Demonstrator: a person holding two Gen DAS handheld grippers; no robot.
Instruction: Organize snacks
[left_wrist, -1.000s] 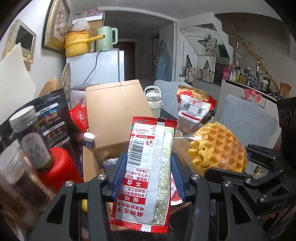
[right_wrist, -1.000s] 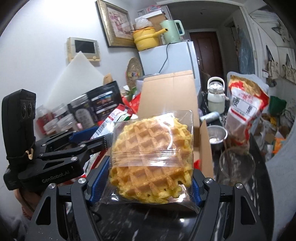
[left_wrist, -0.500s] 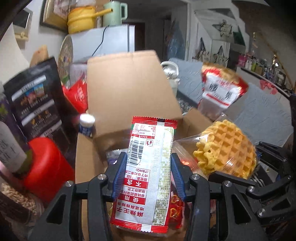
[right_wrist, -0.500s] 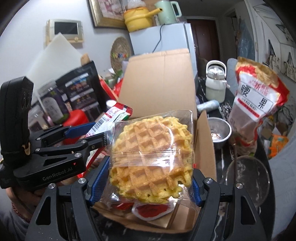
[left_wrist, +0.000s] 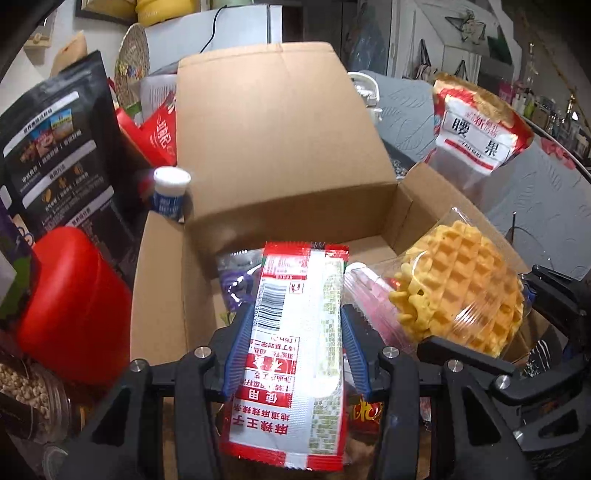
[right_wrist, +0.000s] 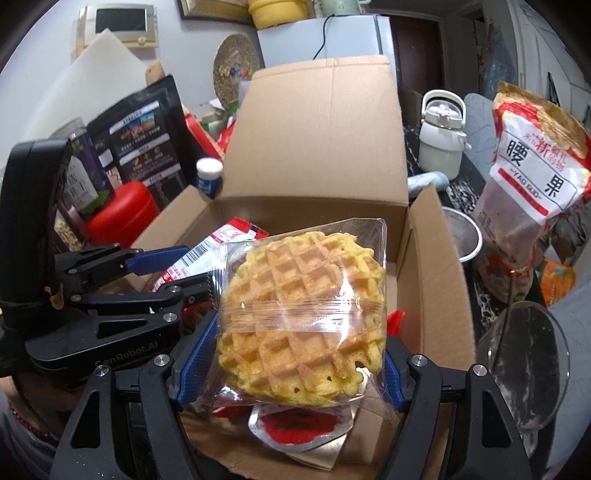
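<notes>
An open cardboard box (left_wrist: 159, 295) stands in front of me with its back flap up. My left gripper (left_wrist: 295, 314) is shut on a long red-and-white snack packet (left_wrist: 295, 354), held lengthwise over the box's near left part. Beside it my right gripper (right_wrist: 299, 332) has a clear-wrapped waffle (right_wrist: 306, 302) between its blue pads and hangs over the box; its jaws are opening slightly, and the pack still sits between the pads. Inside the box lie a purple packet (left_wrist: 236, 277) and a red foil pouch (right_wrist: 295, 432). The left gripper (right_wrist: 177, 273) also shows left of the waffle.
Left of the box stand a black pouch (left_wrist: 55, 147), a red container (left_wrist: 74, 306) and a small white-capped bottle (left_wrist: 170, 192). To its right are a large cashew bag (right_wrist: 532, 177), a metal bowl (right_wrist: 465, 236), a glass bowl (right_wrist: 524, 365) and a white kettle (right_wrist: 441, 140).
Both grippers have come down and forward over the open box, each still carrying its snack. The box's inside and the packets in it have come into view.
</notes>
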